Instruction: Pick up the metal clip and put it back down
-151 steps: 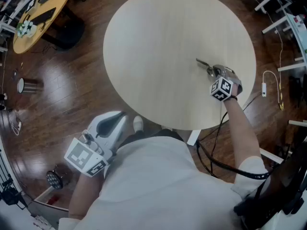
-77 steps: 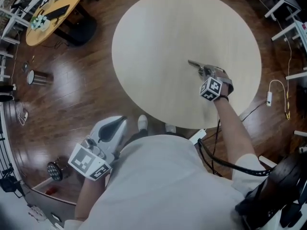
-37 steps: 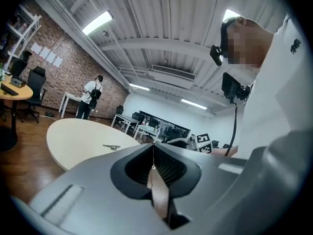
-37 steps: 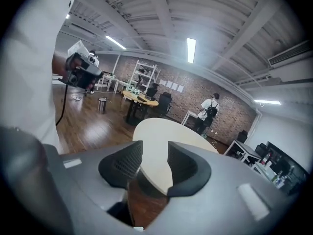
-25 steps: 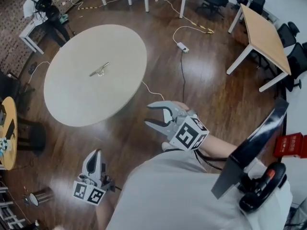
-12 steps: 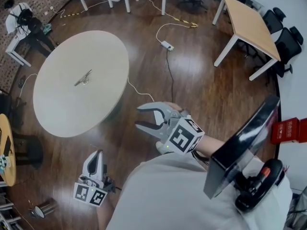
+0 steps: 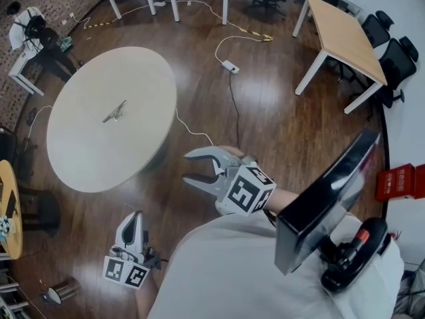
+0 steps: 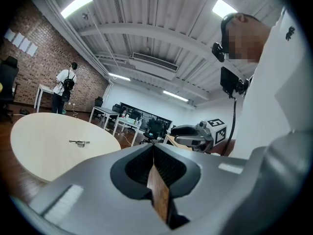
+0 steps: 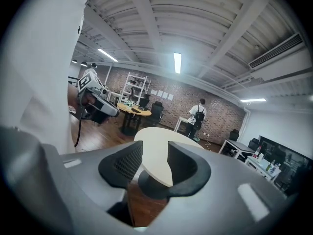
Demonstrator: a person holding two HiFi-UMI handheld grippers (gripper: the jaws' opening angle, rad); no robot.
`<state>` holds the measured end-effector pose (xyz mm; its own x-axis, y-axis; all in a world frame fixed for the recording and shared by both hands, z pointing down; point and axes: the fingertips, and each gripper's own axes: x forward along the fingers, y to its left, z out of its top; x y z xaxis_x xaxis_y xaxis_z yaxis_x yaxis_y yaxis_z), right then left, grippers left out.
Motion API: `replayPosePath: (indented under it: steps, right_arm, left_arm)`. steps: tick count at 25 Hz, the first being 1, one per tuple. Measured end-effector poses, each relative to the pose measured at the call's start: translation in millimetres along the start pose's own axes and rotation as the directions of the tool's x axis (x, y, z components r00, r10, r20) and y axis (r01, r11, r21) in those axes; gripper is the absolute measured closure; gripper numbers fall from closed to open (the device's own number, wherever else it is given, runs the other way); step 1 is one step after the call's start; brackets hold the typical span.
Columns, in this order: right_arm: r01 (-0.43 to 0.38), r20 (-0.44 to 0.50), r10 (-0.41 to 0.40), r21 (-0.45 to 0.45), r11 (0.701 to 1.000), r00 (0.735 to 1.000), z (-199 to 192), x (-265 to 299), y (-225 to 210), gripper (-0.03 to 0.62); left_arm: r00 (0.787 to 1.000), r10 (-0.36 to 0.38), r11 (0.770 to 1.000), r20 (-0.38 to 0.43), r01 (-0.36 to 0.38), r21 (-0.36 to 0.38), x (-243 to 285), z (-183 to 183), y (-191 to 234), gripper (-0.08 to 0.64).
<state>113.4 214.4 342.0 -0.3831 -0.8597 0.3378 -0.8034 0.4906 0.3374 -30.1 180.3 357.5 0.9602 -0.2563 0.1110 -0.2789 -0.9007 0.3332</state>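
The metal clip [image 7: 114,111] lies alone on the round pale table [image 7: 86,151], far from both grippers. My right gripper [image 7: 187,167] is held over the wooden floor near my body, open with nothing between its fingers. My left gripper [image 7: 136,218] hangs low at my left side, shut and empty. In the left gripper view the shut gripper [image 8: 154,155] points toward the table [image 8: 34,141], where the clip [image 8: 79,142] shows small, and the right gripper [image 8: 182,133] floats beyond. In the right gripper view the open gripper [image 9: 154,163] frames the table [image 9: 159,143].
A wooden desk [image 7: 345,35] with office chairs stands at the upper right. A cable and power strip [image 7: 230,66] lie on the floor past the table. A person [image 7: 30,25] stands at the far left by a white table. A yellow round table [image 7: 6,211] sits at the left edge.
My right gripper held the clip on the table, then let go. I have stepped well back; the clip stays on the table. In the last second the right gripper dropped slightly.
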Motion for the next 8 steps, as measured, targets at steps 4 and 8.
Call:
replayPosePath:
  steps: [4,8]
  right_arm:
    - [-0.014,0.004,0.014,-0.003,1.000,1.000,1.4,0.6,1.9,0.434]
    - [-0.024,0.009,0.024,-0.009,1.000,1.000,1.3,2.7,5.6,0.434]
  left_arm:
    - [1.000,0.020,1.000,0.004,-0.020,-0.003,-5.1,-2.0,-0.6,0.558]
    - [0.999,0.036,0.999,0.008,-0.036,-0.008,-10.4,-5.2,-0.3,0.558]
